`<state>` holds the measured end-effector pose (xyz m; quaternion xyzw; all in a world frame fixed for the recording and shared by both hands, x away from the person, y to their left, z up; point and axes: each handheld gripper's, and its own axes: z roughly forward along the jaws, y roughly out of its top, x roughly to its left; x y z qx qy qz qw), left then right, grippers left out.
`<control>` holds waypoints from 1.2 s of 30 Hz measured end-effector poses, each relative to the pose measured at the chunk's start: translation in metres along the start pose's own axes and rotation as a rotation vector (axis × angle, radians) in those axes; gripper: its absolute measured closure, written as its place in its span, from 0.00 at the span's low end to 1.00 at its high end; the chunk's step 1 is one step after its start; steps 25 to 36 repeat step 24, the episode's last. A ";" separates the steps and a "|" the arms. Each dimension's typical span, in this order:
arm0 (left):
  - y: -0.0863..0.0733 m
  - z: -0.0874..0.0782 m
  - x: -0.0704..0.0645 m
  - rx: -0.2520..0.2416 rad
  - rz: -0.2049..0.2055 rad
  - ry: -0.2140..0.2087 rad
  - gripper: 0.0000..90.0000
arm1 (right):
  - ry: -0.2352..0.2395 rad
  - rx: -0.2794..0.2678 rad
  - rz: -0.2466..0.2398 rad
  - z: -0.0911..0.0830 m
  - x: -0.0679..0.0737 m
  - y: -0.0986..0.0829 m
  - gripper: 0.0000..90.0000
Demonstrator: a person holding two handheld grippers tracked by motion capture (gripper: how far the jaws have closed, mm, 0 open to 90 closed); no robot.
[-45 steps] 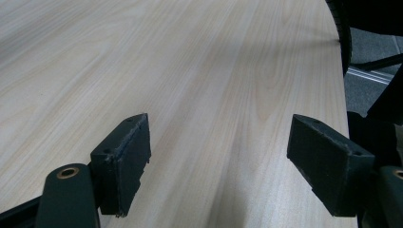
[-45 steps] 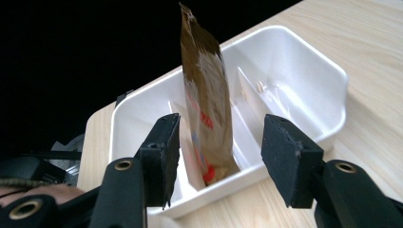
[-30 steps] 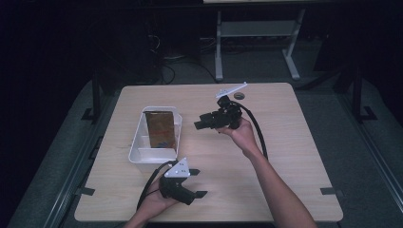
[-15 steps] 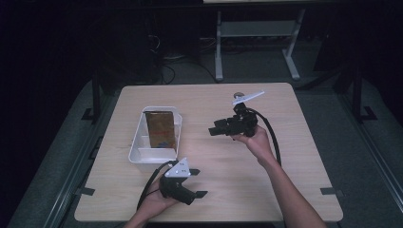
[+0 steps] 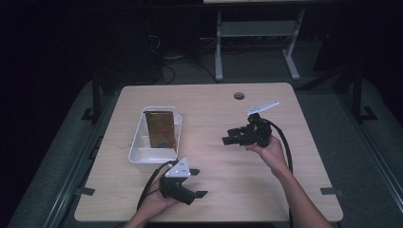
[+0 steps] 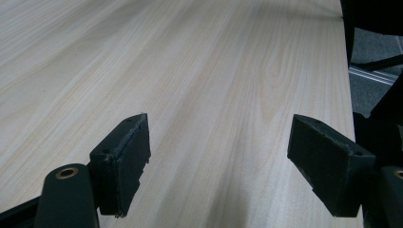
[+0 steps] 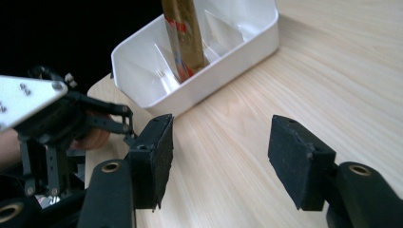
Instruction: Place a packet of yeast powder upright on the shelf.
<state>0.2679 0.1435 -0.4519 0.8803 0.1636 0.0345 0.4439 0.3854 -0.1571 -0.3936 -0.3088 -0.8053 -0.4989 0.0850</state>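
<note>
The bench (image 5: 209, 102) is a pale wood-grain top with rounded corners and a small round dark grommet (image 5: 239, 96) near its far edge. On its left half sits a white plastic bin (image 5: 138, 147), rectangular with rounded rim and thin inner dividers that split it into compartments. A flat brown-gold packet (image 5: 159, 129) with red and blue print stands tilted in the far compartment, leaning toward the bin's right wall; in the right gripper view it rises above the rim as a glossy golden strip (image 7: 183, 33).

The right gripper (image 5: 229, 139) is held above the bench's right-centre, well apart from the bin and pointing left toward it, its jaws spread wide with nothing between them. A black cable (image 5: 284, 142) loops back from it along the forearm.

The left gripper (image 5: 197, 183) rests low near the bench's near edge, just in front of the bin, pointing right. Its jaws also stand wide apart over bare wood, empty.
</note>
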 end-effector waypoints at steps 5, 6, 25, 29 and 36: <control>0.000 0.000 0.000 0.000 -0.001 0.001 0.24 | -0.006 0.008 0.015 -0.009 -0.001 -0.016 0.43; 0.000 0.000 0.000 0.000 0.000 0.002 0.24 | -0.007 0.006 0.019 -0.012 -0.001 -0.019 0.43; -0.001 0.002 0.000 0.010 -0.003 -0.001 0.24 | -0.051 0.017 0.032 -0.039 0.011 -0.085 0.35; -0.001 0.002 0.000 0.010 -0.003 -0.001 0.24 | -0.051 0.017 0.032 -0.039 0.011 -0.085 0.35; -0.001 0.002 0.000 0.010 -0.003 -0.001 0.24 | -0.051 0.017 0.032 -0.039 0.011 -0.085 0.35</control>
